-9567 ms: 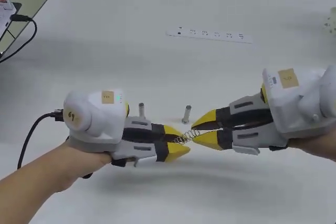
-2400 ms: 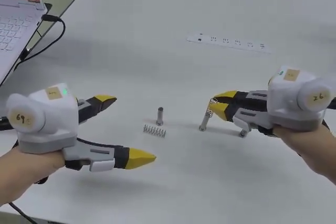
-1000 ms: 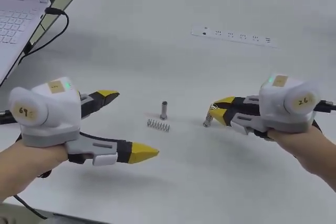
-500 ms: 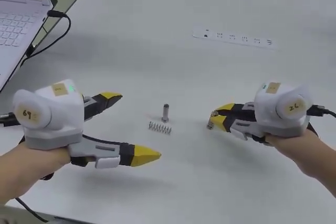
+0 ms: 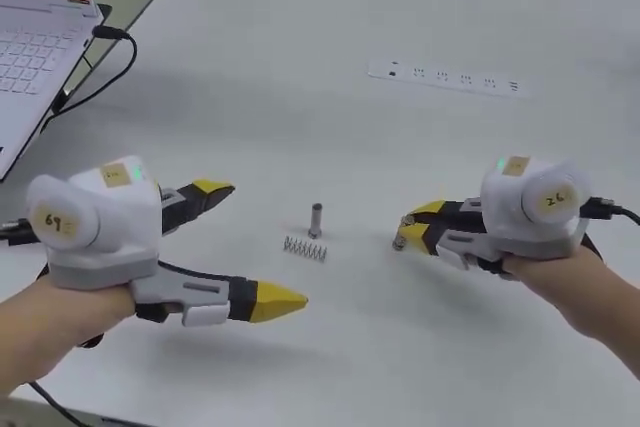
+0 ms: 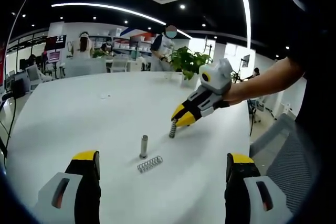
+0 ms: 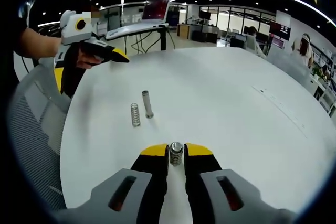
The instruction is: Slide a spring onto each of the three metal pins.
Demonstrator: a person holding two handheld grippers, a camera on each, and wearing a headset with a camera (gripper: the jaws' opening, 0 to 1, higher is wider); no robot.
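Squarely between right gripper (image 7: 176, 151) jaws: spring (image 7: 175, 157).

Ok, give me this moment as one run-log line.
left claw open | right claw shut on spring-sleeved silver metal pin | bare silver metal pin upright | loose silver wire spring lying beside it

"69" on left tool (image 5: 258, 243), "26" on right tool (image 5: 404, 231)

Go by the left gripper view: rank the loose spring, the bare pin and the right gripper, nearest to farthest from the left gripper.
1. Loose spring, lying just ahead of the left gripper.
2. Bare pin, upright just beyond it.
3. Right gripper, farthest, at right, clamping a second pin.
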